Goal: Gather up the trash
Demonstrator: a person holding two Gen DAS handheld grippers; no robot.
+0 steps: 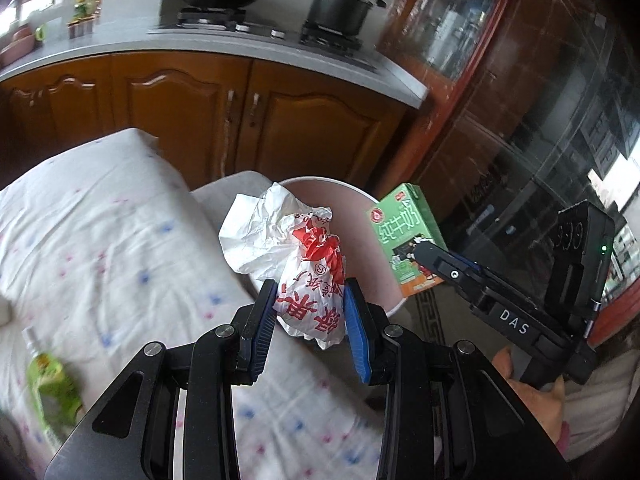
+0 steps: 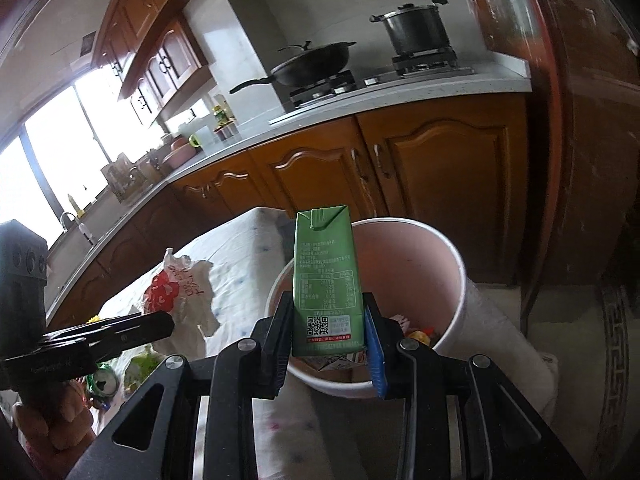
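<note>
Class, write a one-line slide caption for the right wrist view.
Right gripper holds a green milk carton above the pink bin.

The crumpled bag (image 1: pixel 310 276) is showing white with red printed characters. The milk carton (image 2: pixel 326 280) is showing green, with an orange band along its bottom edge in the left wrist view. The bin (image 2: pixel 448 264) is looking pale pink inside with a white rim. The bed cover (image 1: pixel 100 220) is showing white with small pink and blue dots. Both grippers are wearing blue pads (image 1: pixel 354 316) on black frames. The cabinets (image 2: pixel 440 168) are glowing orange-brown.
</note>
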